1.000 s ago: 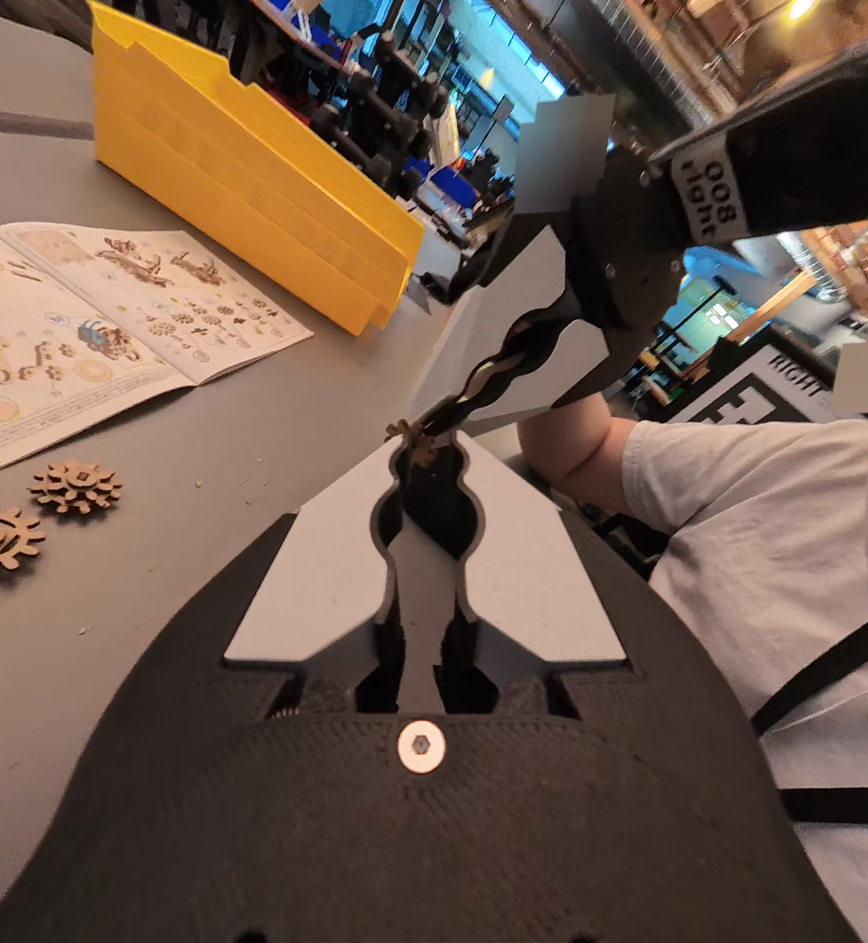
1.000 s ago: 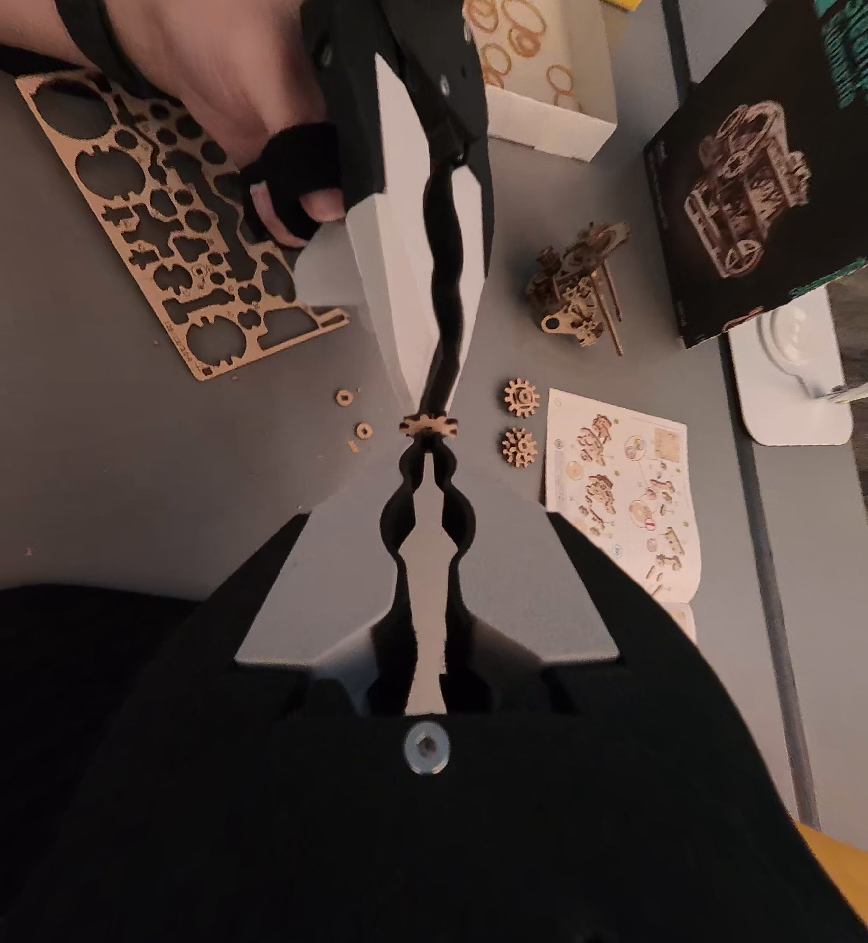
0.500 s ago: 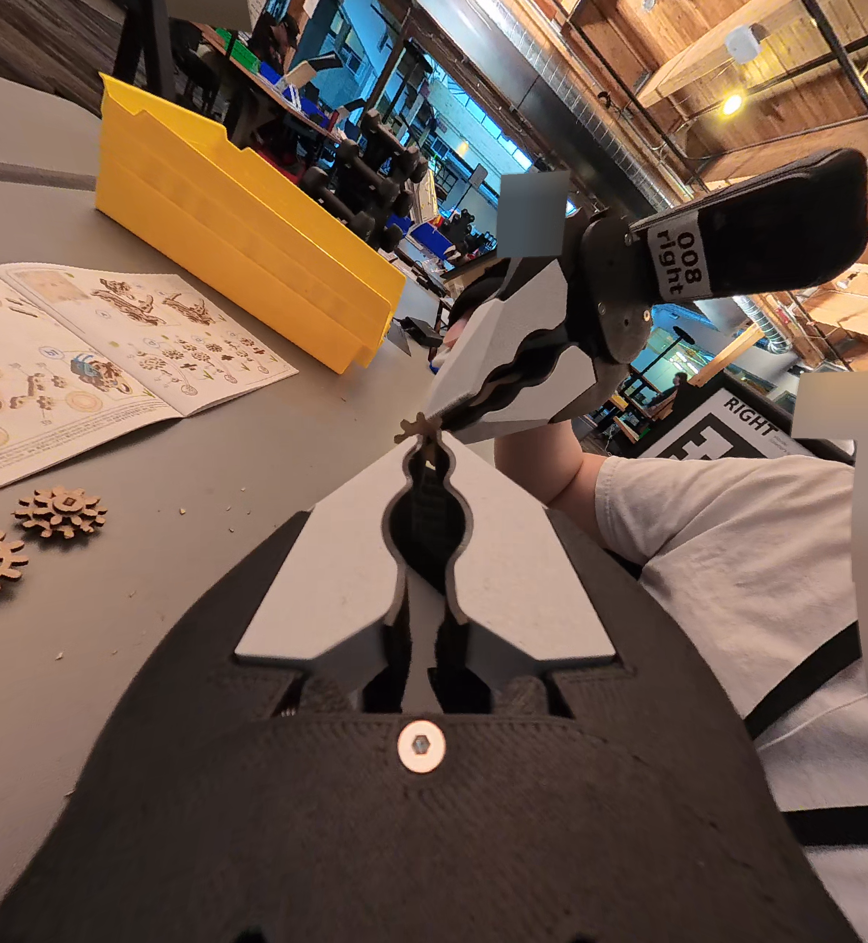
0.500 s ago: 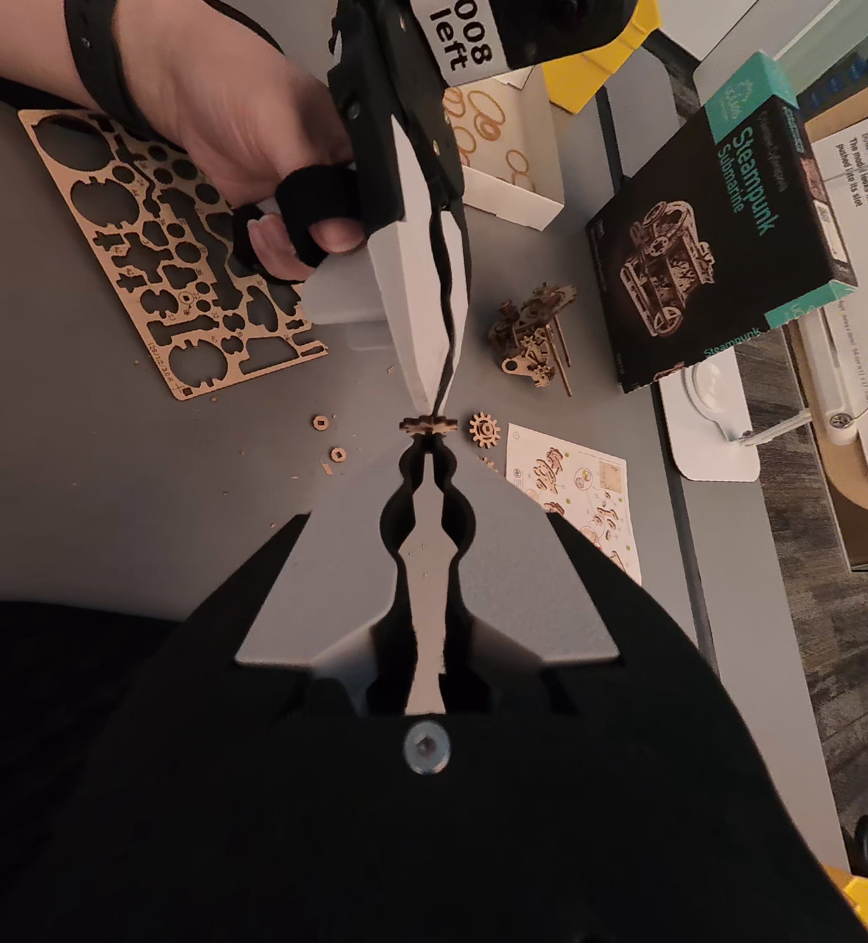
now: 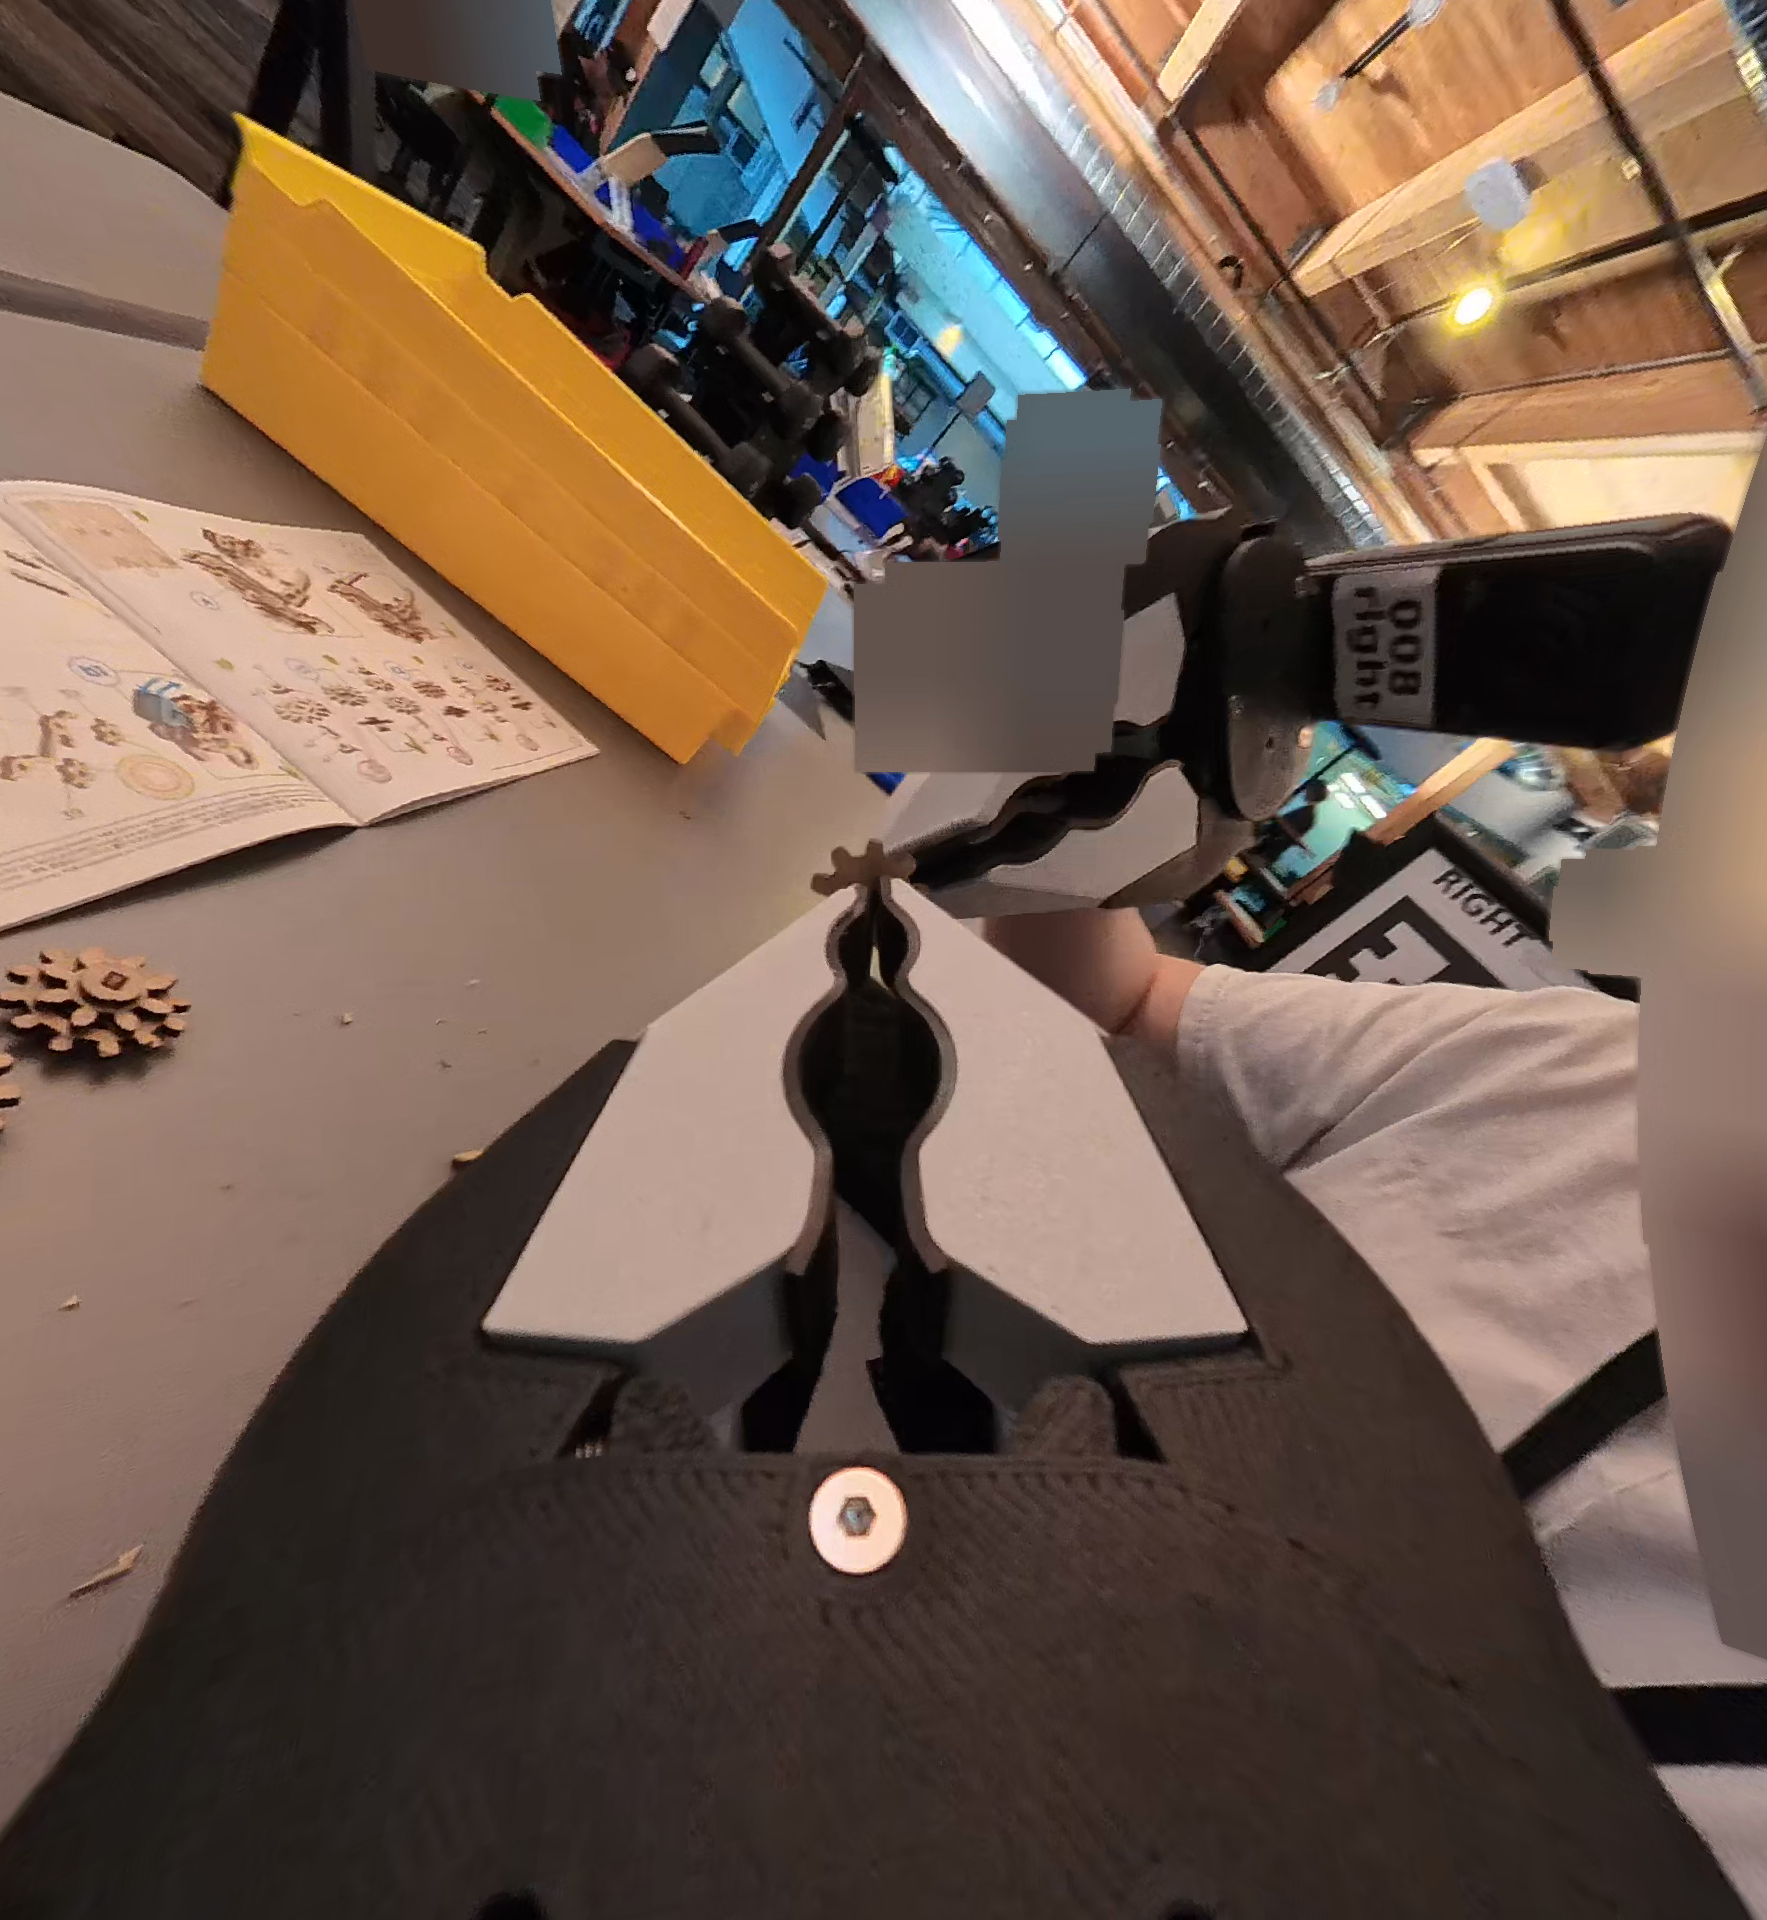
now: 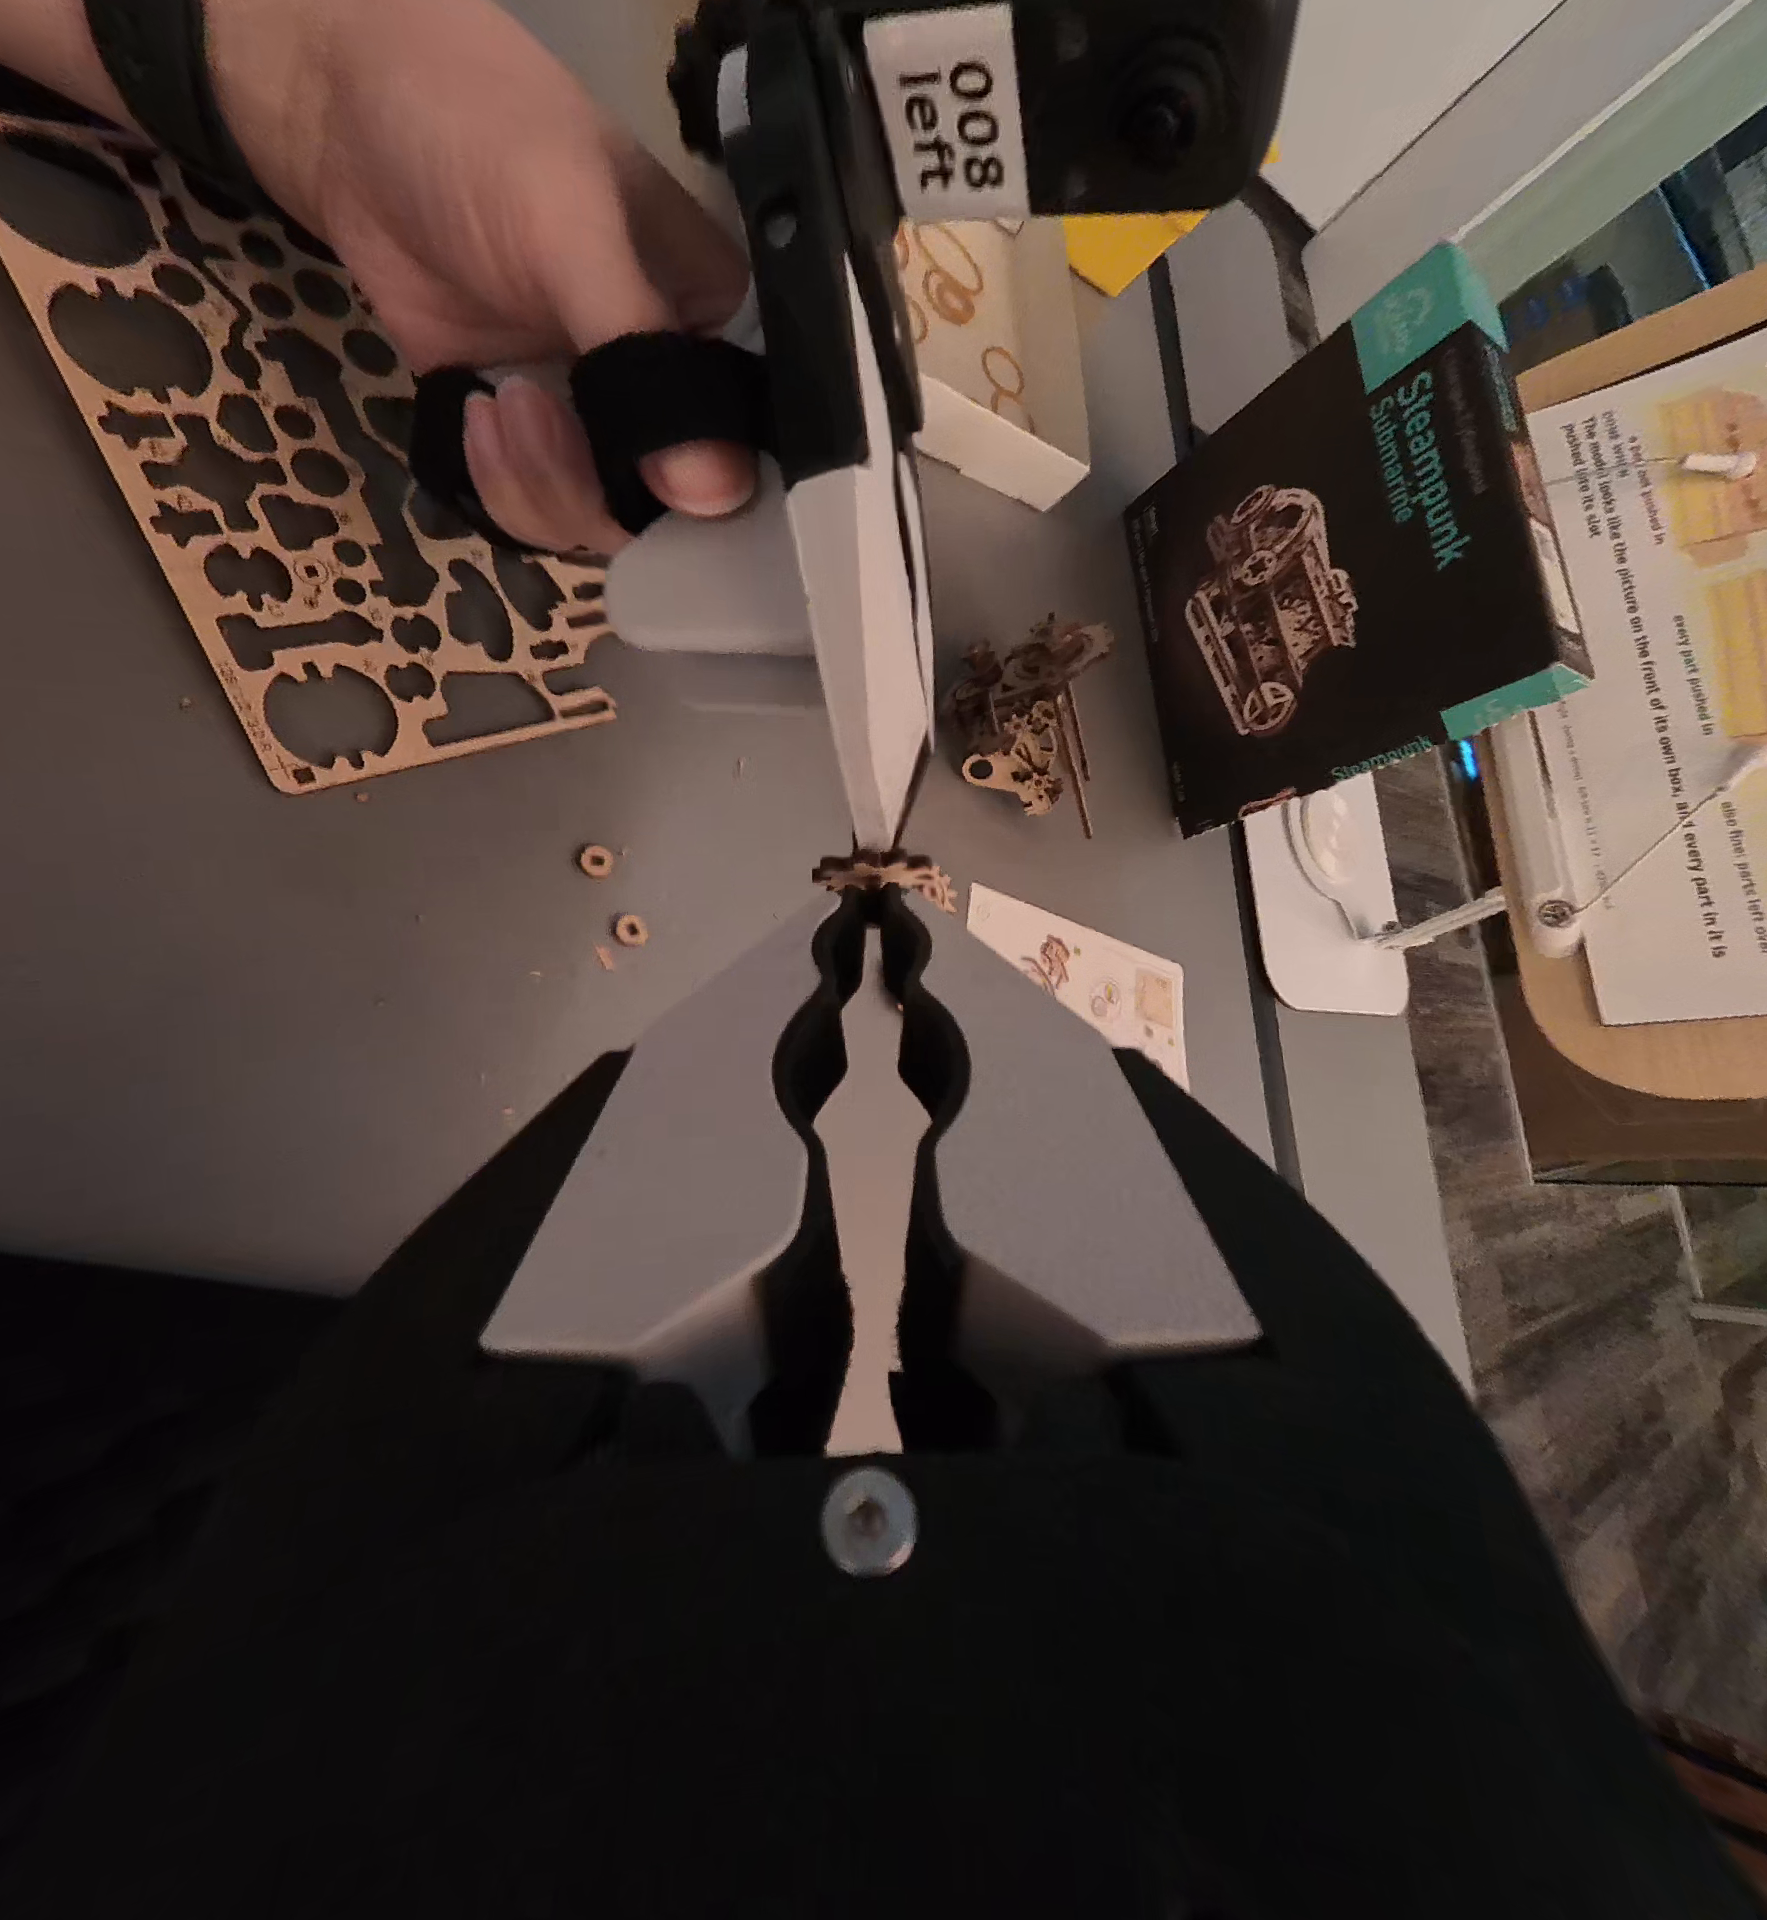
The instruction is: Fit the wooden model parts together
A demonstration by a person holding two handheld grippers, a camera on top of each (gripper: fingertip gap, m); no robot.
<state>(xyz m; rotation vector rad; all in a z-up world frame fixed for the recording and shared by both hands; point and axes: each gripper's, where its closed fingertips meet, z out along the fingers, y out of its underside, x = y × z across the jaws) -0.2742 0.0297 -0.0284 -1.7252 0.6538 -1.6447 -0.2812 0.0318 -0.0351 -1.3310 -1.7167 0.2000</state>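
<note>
A small wooden gear (image 5: 858, 868) sits where the tips of both grippers meet, above the grey table (image 5: 546, 987). My left gripper (image 5: 868, 912) is shut under it, with a thin pale sliver between its tips. My right gripper (image 5: 918, 871) comes in level from the right, shut, its tip at the gear. In the right wrist view the gear (image 6: 874, 871) lies edge-on across my right gripper's tips (image 6: 871, 916). The left gripper (image 6: 889, 831) points down onto it, held by a hand (image 6: 505, 260). How each jaw holds the gear is hidden.
Two larger gears (image 5: 89, 1003) lie left, by an open booklet (image 5: 183, 675) and a yellow bin (image 5: 505, 468). Below lie a punched wooden sheet (image 6: 266, 468), small washers (image 6: 630, 928), a part-built model (image 6: 1030, 717), a black box (image 6: 1357, 582) and a white box (image 6: 993, 416).
Both grippers stayed tip to tip on the gear. In the left wrist view the right gripper swung from steeply above to nearly level. The right wrist view shifted towards the table's right edge.
</note>
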